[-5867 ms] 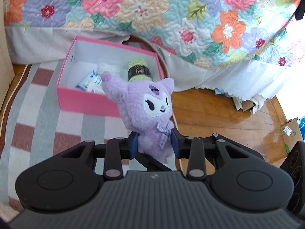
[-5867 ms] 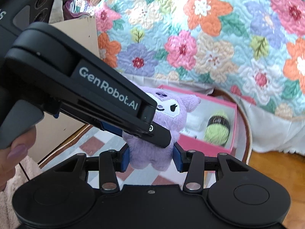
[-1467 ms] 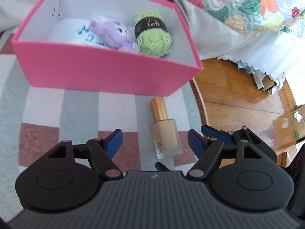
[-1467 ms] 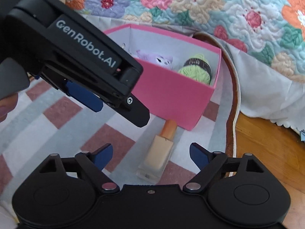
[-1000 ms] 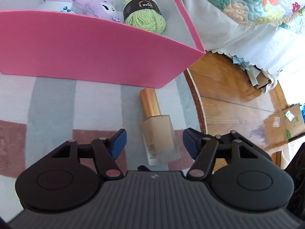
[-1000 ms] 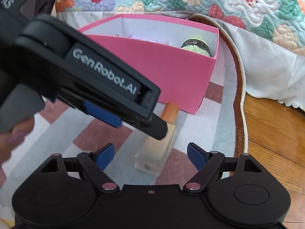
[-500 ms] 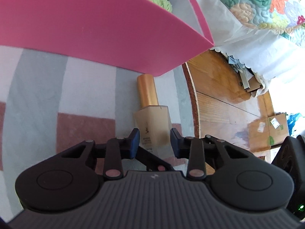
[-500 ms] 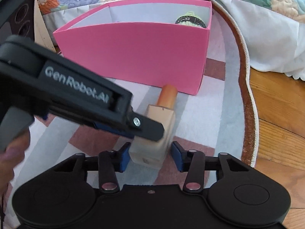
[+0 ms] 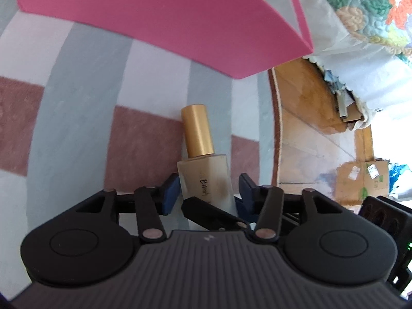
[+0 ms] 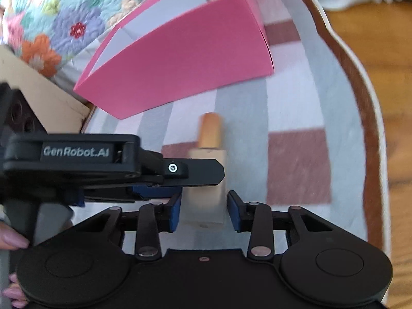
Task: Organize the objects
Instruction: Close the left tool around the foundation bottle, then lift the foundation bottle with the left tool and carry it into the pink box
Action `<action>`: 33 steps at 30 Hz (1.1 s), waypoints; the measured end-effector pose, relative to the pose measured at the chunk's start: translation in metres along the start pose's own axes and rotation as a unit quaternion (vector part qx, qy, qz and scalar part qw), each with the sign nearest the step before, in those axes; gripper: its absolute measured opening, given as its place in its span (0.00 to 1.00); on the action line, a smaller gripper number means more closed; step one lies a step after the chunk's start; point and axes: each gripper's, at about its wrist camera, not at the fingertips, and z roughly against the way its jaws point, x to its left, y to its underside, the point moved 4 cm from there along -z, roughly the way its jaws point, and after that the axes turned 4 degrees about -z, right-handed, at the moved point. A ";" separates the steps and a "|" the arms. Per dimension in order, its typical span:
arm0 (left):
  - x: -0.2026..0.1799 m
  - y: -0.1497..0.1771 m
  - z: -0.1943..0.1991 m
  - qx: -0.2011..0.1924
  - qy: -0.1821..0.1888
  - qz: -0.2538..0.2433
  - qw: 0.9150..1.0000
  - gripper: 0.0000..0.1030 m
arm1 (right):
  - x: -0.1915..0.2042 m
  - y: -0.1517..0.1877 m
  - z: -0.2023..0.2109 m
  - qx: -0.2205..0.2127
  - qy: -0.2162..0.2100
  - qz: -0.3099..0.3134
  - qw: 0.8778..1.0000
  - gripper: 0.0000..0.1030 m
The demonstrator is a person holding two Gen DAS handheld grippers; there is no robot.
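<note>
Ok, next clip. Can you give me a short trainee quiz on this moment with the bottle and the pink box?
1. True or false: the bottle is inside the pink box.
2. What colour is the bottle's cap? A gold, B blue, C green.
3. Fill in: the left tool and the right tool each have their fingers on either side of the ___.

Key: 1 false, it is outside the box, in front of its wall. 2 A. 3 bottle.
</note>
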 end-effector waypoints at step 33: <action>-0.037 -0.005 0.184 -0.161 -0.020 -0.043 0.986 0.37 | 0.139 -0.043 0.071 -0.057 -0.048 0.204 0.976 0.39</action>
